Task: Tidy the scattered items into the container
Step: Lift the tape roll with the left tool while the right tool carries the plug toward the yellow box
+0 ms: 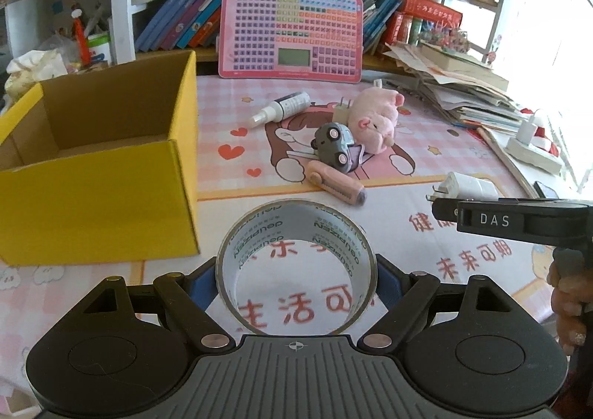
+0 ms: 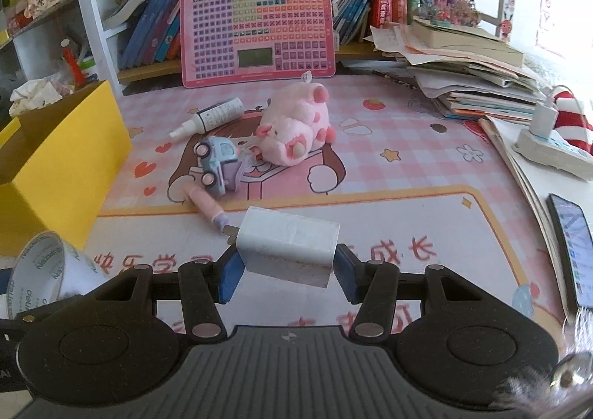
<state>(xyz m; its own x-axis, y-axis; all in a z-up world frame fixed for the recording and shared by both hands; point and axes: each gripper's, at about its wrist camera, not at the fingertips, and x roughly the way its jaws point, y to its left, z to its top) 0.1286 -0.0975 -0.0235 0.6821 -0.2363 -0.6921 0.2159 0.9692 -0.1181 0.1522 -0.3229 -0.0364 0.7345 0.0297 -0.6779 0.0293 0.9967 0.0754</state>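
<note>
My left gripper (image 1: 296, 280) is shut on a roll of clear tape (image 1: 296, 263), held above the pink desk mat just right of the open yellow cardboard box (image 1: 92, 196). The box looks empty inside. My right gripper (image 2: 287, 270) is shut on a white plug charger (image 2: 289, 246), lifted off the mat; that charger (image 1: 469, 187) also shows in the left wrist view. On the mat beyond lie a pink plush pig (image 2: 296, 122), a blue toy car (image 2: 217, 163), a pink utility knife (image 2: 204, 206), a small spray bottle (image 2: 211, 117) and a second plug (image 1: 343, 109).
A pink keyboard-style board (image 2: 259, 33) leans against shelved books at the back. A stack of papers and books (image 2: 470, 78) and a power strip (image 2: 548, 150) with a charger sit at the right. A phone (image 2: 572, 248) lies near the right edge.
</note>
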